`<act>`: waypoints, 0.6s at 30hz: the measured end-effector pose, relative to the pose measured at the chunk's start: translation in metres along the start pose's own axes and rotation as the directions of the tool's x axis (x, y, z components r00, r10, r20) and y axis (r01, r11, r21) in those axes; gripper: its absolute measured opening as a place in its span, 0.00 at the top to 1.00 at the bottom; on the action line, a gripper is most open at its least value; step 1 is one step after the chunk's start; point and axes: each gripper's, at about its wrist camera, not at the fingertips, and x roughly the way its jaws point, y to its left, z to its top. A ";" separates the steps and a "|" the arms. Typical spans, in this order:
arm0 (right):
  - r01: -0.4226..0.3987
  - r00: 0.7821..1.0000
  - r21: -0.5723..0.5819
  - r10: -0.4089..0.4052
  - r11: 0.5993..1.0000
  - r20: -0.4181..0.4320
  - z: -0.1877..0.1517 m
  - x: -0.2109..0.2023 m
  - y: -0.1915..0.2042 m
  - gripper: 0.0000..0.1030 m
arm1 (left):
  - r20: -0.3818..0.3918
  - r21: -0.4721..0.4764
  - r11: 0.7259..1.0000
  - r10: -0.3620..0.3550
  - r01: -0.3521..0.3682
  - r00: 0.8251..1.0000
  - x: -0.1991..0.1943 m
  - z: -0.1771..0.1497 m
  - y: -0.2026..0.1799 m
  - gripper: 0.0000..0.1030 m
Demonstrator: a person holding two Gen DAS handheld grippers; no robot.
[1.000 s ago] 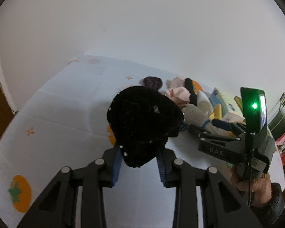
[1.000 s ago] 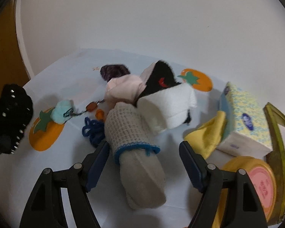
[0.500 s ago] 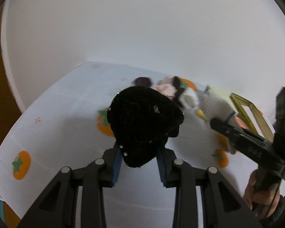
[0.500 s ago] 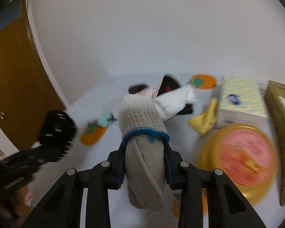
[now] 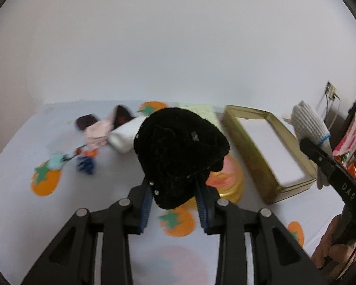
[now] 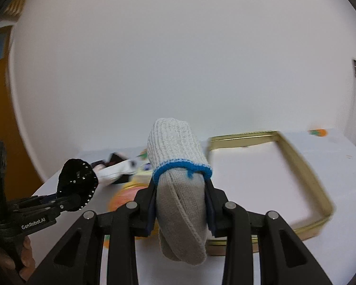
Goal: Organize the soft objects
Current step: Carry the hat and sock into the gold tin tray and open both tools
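My left gripper (image 5: 174, 200) is shut on a black fuzzy studded item (image 5: 179, 153), held above the table. My right gripper (image 6: 180, 210) is shut on a rolled grey knit glove with a blue cuff band (image 6: 178, 185); the glove (image 5: 309, 124) and right gripper arm also show at the right edge of the left wrist view. A gold-rimmed shallow box (image 6: 303, 166) with a white floor lies just beyond the glove; this box (image 5: 254, 147) is to the right of the black item. The black item (image 6: 77, 181) and left gripper appear at the left of the right wrist view.
A pile of soft things lies at the back left: a pink cloth (image 5: 98, 131), a white roll (image 5: 124, 136), a dark purple piece (image 5: 86, 121), a teal and blue keychain (image 5: 83, 163). A round gold tin with pink lid (image 5: 225, 180) stands beside the box. The tablecloth (image 5: 45, 180) bears orange fruit prints.
The right gripper closed on the grey glove, lifted it off the table and swung right toward the gold box. The left gripper carried the black item rightward, and the box came into view.
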 end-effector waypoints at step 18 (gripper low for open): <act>0.271 0.962 0.058 -0.268 0.961 -0.056 0.023 0.021 -0.100 0.65 | -0.032 0.137 0.986 -0.096 0.099 0.995 0.092 0.044 -0.140 0.69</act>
